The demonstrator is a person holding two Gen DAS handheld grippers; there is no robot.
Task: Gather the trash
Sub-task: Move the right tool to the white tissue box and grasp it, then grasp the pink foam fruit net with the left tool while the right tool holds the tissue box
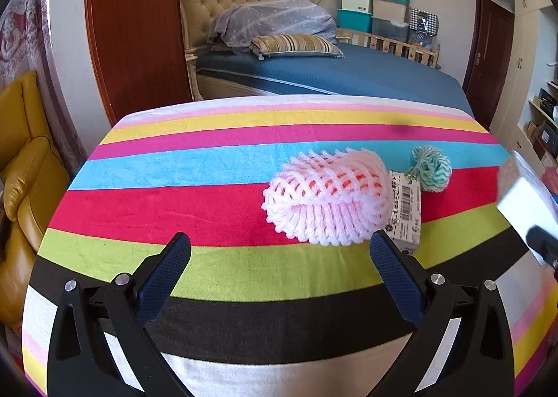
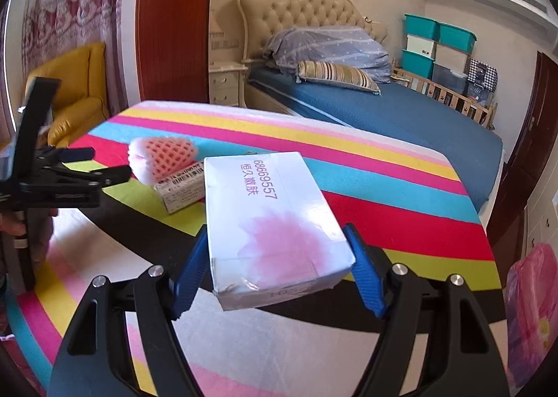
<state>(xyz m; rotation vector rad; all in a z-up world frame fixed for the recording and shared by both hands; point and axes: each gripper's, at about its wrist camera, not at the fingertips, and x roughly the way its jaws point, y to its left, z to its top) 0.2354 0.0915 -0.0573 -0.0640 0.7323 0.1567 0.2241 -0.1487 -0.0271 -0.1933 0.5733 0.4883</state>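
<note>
Carrying a white carton (image 2: 275, 222) printed with purple characters and a pink bloom, the right gripper (image 2: 279, 257) has its blue pads pressed against the carton's two long sides, the box lifted clear of the striped tablecloth (image 2: 401, 208) and tilted slightly. This appears to be the transport step for one piece of trash. A pink plastic bag (image 2: 530, 310) at the right edge of the right wrist view is a likely receptacle, though its mouth is not visible. The next move would call for swinging the carton toward that side and releasing it only once it is over the opening.

Remaining trash lies together on the red and green stripes: a pink foam fruit net (image 1: 327, 195), a small barcoded box (image 1: 406, 212) touching its right side, and a teal crumpled wad (image 1: 430, 167) just beyond the box. The left gripper (image 1: 279, 257) hovers near the net with jaws spread wide and nothing between them; it seems positioned for the net, which should compress easily under the pads.
</note>
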